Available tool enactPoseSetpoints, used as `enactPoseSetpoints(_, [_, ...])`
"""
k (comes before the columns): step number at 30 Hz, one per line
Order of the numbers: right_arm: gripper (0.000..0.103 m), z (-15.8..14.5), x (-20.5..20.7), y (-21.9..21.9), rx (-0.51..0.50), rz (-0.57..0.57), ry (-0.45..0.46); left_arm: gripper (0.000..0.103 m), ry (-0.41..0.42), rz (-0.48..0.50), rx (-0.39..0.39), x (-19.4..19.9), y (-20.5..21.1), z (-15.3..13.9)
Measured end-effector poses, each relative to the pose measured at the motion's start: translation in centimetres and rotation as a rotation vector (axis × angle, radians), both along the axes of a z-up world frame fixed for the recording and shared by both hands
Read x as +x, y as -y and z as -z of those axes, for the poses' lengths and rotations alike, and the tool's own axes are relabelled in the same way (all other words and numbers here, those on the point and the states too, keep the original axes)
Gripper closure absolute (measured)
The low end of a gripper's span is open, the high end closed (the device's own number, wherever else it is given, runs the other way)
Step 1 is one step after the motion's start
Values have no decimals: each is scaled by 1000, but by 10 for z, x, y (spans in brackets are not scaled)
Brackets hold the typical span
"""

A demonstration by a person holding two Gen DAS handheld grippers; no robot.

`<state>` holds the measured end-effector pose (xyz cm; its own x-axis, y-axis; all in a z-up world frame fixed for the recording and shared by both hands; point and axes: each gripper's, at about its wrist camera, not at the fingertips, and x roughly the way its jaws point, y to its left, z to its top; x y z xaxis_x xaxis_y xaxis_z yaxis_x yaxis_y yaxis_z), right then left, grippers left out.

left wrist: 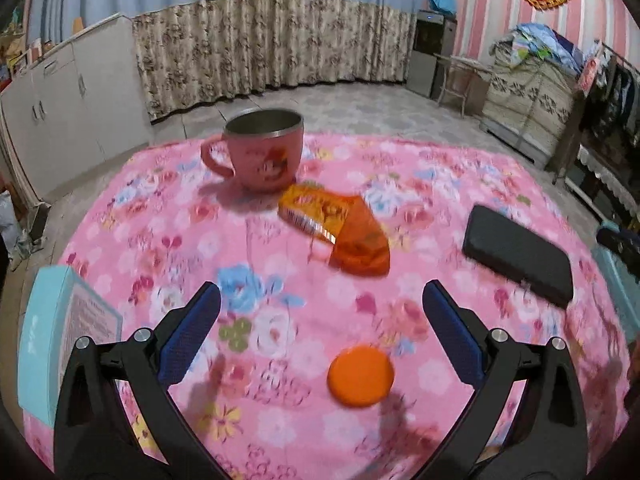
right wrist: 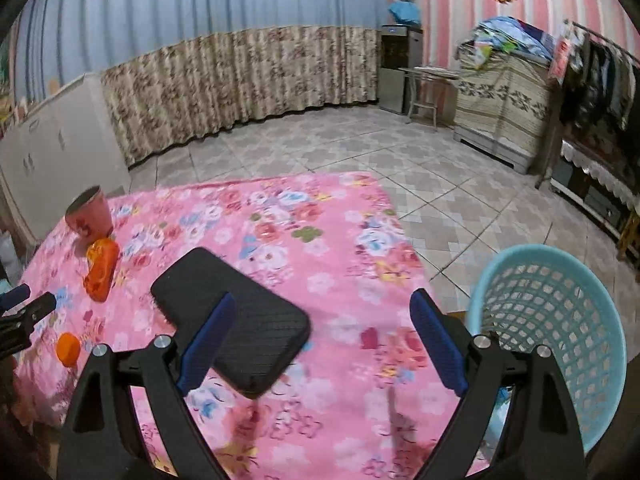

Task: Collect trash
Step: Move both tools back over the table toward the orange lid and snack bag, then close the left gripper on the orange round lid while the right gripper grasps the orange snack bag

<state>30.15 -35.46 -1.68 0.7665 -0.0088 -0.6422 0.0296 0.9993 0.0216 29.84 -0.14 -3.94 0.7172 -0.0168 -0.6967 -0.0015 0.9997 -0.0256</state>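
Note:
An orange snack wrapper lies mid-table on the pink floral cloth, just in front of a pink mug. An orange round cap lies near me, between my left gripper's open fingers. My left gripper is open and empty above the cloth. My right gripper is open and empty; its left finger overlaps a black case. The wrapper, cap and mug show at the left in the right wrist view. A light blue mesh basket stands off the table's right edge.
The black case lies at the table's right. A light blue box sits at the table's left edge. White cabinets, a curtain and covered furniture line the room beyond the tiled floor. The left gripper's tip shows at far left.

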Motion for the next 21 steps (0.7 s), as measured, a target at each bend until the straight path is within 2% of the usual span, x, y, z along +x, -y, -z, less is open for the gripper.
enactPoseSetpoints(2, [15,2,0,-7,-14,-14,-7,5,-22,22,19,-5,2,7])
enactPoseSetpoints(6, [15,5,2,-18,-25,-24,-21,7,-69,66,6,-8,7,16])
enactPoseSetpoints(10, [15,8,6,-28,-30,-34,-30,28,-120,126,-34,-6,10,22])
enactPoseSetpoints(11, [15,8,6,-31,-35,-38,-32,29,-129,133,-35,-6,11,24])
enactPoseSetpoints(13, [15,9,6,-37,-46,-45,-35,41,-145,140,-18,-6,14,30])
enactPoseSetpoints(15, [16,9,7,-43,-52,-50,-34,47,-162,160,-15,-6,18,33])
enactPoseSetpoints(17, [15,9,6,-47,-53,-56,-32,48,-165,169,5,-6,21,35])
enactPoseSetpoints(20, [16,8,7,-54,-58,-67,-28,64,-163,176,28,-5,25,36])
enactPoseSetpoints(21, [16,8,7,-57,-58,-71,-29,64,-167,183,25,-5,26,37])
